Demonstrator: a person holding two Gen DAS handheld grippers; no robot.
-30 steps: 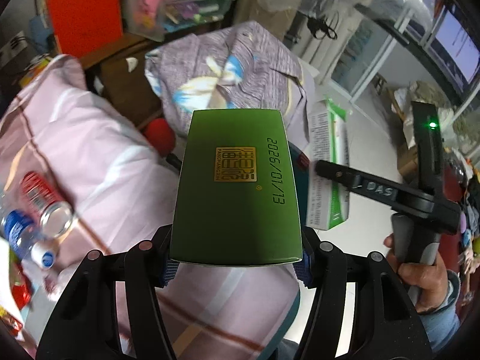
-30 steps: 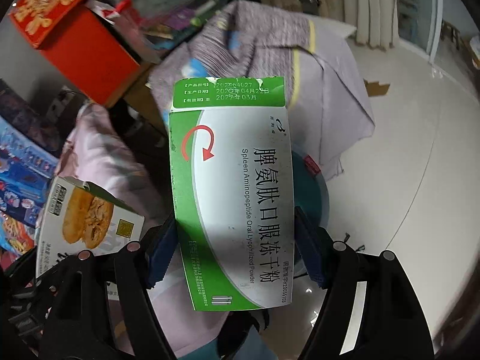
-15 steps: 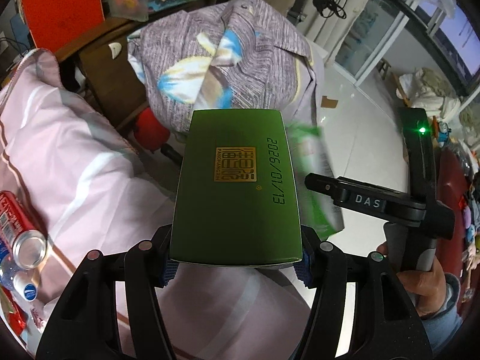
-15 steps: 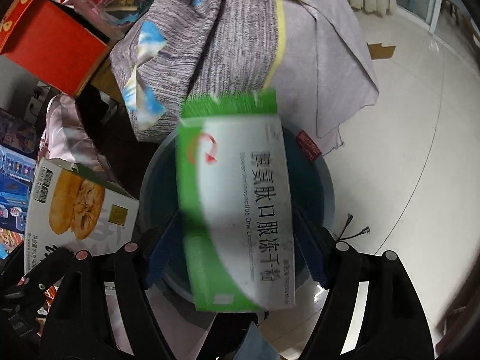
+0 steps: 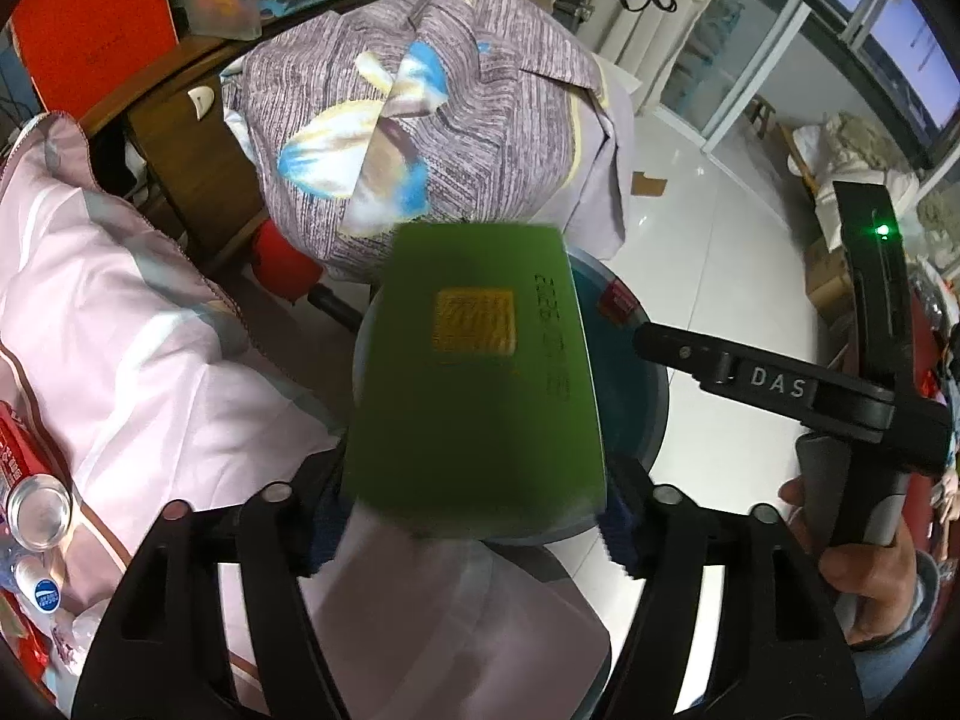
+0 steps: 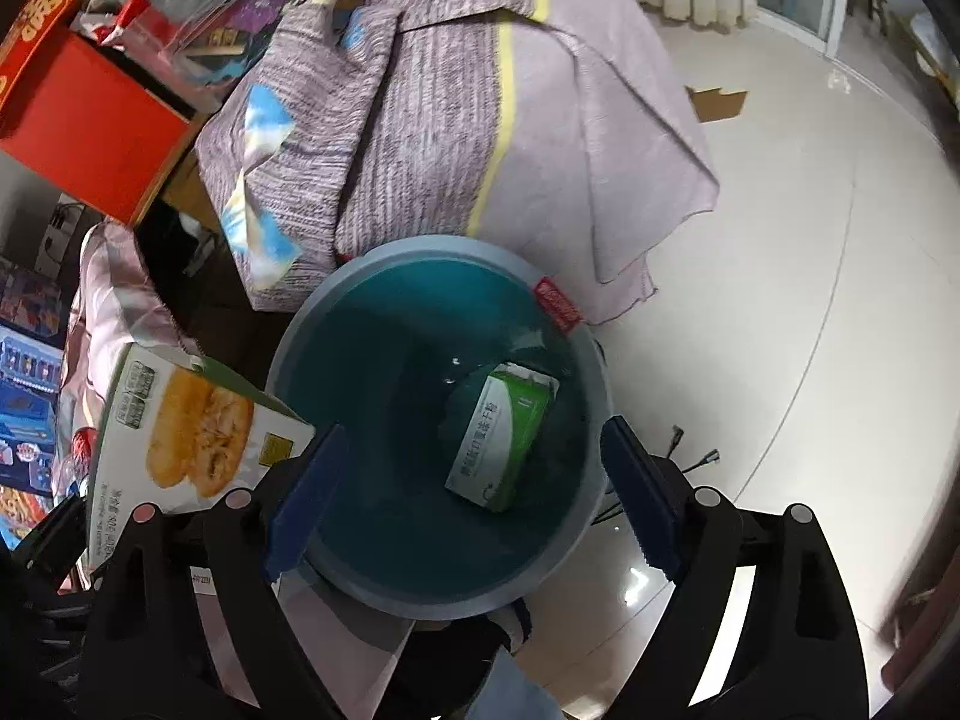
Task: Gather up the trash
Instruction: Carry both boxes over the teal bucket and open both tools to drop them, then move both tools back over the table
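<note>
A glossy white tiled floor (image 6: 780, 300) carries a blue waste bin (image 6: 360, 576) below both pairs of fingers, beside a purple striped cloth bundle (image 6: 432, 90). The right gripper (image 6: 474, 480) is opening, nothing between its fingers; the green-and-white medicine box (image 6: 504, 432) lies inside the bin. The left gripper (image 5: 474, 516) is opening, the blurred green box (image 5: 474, 372) between its fingers, above the bin.

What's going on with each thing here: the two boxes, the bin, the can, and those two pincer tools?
Green box: blurred, slipping from between the opening jaws, above the bin.
White-and-green box: lying inside the bin.
Bin: open, upright on the floor.
Can: opened, lying on the bedding.
Left gripper: jaws opening.
Right gripper: jaws opening, nothing between them.
</note>
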